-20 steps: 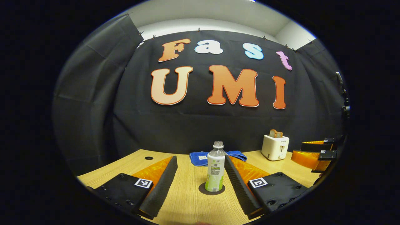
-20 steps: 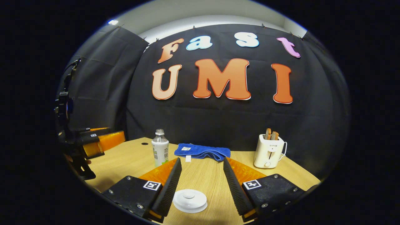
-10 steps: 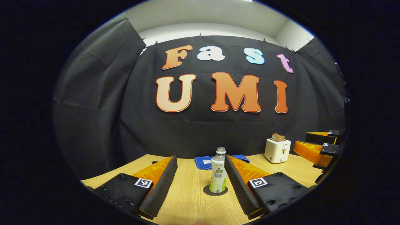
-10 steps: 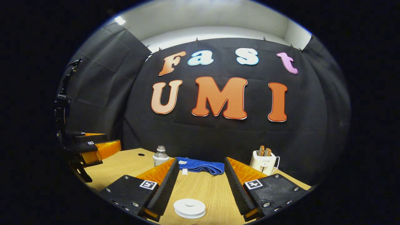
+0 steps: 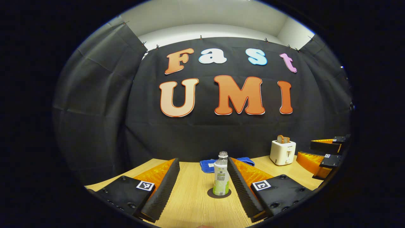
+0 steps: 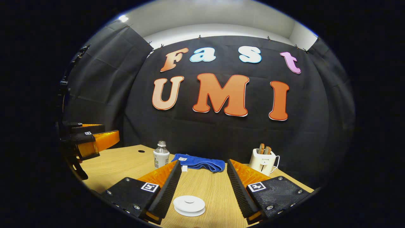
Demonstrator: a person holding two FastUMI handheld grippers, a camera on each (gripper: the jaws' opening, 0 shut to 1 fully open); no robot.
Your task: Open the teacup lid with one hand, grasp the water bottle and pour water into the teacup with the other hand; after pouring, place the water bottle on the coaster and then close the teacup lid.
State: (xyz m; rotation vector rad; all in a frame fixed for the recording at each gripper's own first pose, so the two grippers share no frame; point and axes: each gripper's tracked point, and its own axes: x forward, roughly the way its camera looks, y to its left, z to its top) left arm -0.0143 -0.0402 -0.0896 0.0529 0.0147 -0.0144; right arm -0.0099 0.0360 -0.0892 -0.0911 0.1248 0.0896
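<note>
Left gripper view shows our left gripper [image 5: 202,186] with its fingers spread wide and nothing between the pads; the water bottle [image 5: 221,174] stands upright on the dark round coaster [image 5: 219,193] ahead of us, between the two fingers but touching neither; behind it lie a blue cloth [image 5: 207,165] and, to the right, a white toaster [image 5: 282,152] with bread in its slots, all on the wooden table [image 5: 193,205]; the other gripper hangs at the far right edge. Right gripper view shows our right gripper [image 6: 204,186] likewise held apart and empty; the white teacup lid [image 6: 189,205] sits low between its fingers, apparently seated on the cup, though we cannot see the cup below it; the bottle stands well off to the left.
</note>
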